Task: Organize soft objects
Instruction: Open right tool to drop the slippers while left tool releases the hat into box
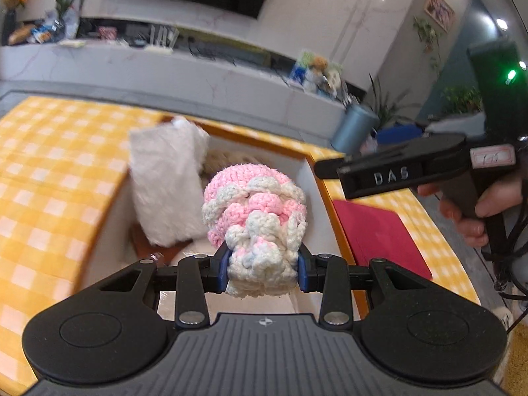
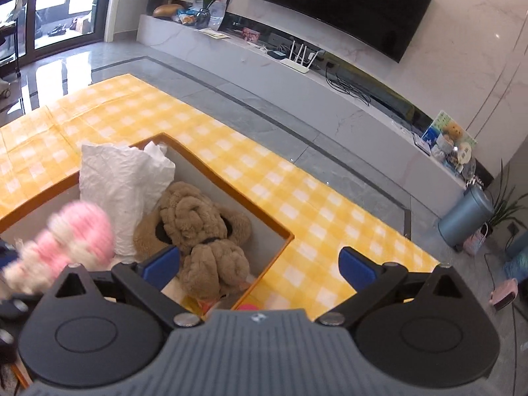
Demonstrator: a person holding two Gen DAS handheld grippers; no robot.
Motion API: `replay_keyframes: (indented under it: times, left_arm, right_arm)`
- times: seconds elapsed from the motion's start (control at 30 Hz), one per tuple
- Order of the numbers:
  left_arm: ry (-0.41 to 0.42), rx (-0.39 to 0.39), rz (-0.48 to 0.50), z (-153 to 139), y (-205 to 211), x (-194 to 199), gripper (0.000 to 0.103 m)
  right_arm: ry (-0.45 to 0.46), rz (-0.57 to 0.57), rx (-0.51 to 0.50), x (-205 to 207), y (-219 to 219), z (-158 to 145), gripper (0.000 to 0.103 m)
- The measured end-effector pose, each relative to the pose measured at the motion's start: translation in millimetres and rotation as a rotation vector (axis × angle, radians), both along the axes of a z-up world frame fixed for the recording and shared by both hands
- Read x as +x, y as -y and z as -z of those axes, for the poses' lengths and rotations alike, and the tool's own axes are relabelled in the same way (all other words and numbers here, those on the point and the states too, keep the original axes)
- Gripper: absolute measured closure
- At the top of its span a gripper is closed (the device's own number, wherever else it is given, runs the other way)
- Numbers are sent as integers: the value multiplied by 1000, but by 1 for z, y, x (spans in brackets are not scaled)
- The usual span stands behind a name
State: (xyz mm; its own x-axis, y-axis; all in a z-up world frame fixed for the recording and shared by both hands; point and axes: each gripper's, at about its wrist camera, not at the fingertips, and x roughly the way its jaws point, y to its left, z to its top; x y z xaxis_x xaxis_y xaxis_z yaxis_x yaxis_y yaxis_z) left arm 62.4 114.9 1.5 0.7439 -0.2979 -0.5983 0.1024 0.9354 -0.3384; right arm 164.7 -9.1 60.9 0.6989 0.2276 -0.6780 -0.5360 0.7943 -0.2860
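We see left gripper (image 1: 264, 272) clamped on crochet toy (image 1: 254, 211), held above box (image 1: 308, 178) | right gripper (image 2: 259, 264) spread wide, empty, over box's near corner | teddy bear (image 2: 201, 231) and white pillow (image 2: 118, 184) lie inside box | checked cloth (image 2: 297, 198) beyond.

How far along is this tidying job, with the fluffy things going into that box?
Partly done. A white pillow and a brown plush toy already sit inside the orange-rimmed box. The left gripper has its jaws clamped on a pink-and-white crocheted piece above the box, not yet dropped in. The right gripper is open and empty. Placing the crocheted piece remains.
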Motion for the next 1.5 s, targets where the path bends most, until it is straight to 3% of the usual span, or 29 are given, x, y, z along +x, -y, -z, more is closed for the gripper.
replay_keyframes:
  times: [0.17, 0.2, 0.3, 0.33, 0.57, 0.83, 0.93, 1.0, 1.2, 1.4, 1.5]
  left_arm:
    - [-49, 18, 19, 9, 9, 9, 50]
    - [-56, 24, 16, 11, 11, 10, 44]
    - [-63, 35, 10, 14, 14, 12, 14]
    - [-57, 33, 8, 14, 14, 11, 12]
    - [-32, -45, -107, 5, 7, 7, 10]
    - [94, 109, -131, -17, 22, -6, 10]
    - [189, 116, -136, -30, 27, -18, 10]
    - [232, 117, -138, -38, 31, -25, 9]
    - [325, 185, -175, -63, 60, -36, 8]
    - [406, 280, -241, -63, 104, -39, 8]
    - [428, 276, -244, -58, 122, -41, 9]
  right_arm:
    - [-13, 5, 58, -9, 3, 4, 3]
    - [-16, 7, 77, -9, 4, 7, 3]
    - [-28, 30, 123, -11, 7, 10, 3]
    - [-38, 34, 131, -11, 8, 12, 3]
    - [-54, 78, 178, -15, 22, 12, 3]
    - [42, 194, 271, -46, 60, -5, 3]
    - [42, 282, 331, -62, 82, -6, 3]
    - [53, 319, 317, -72, 90, -5, 3]
    - [123, 325, 271, -106, 109, 0, 3]
    - [151, 366, 303, -119, 136, 10, 3]
    - [164, 355, 313, -120, 144, 16, 3]
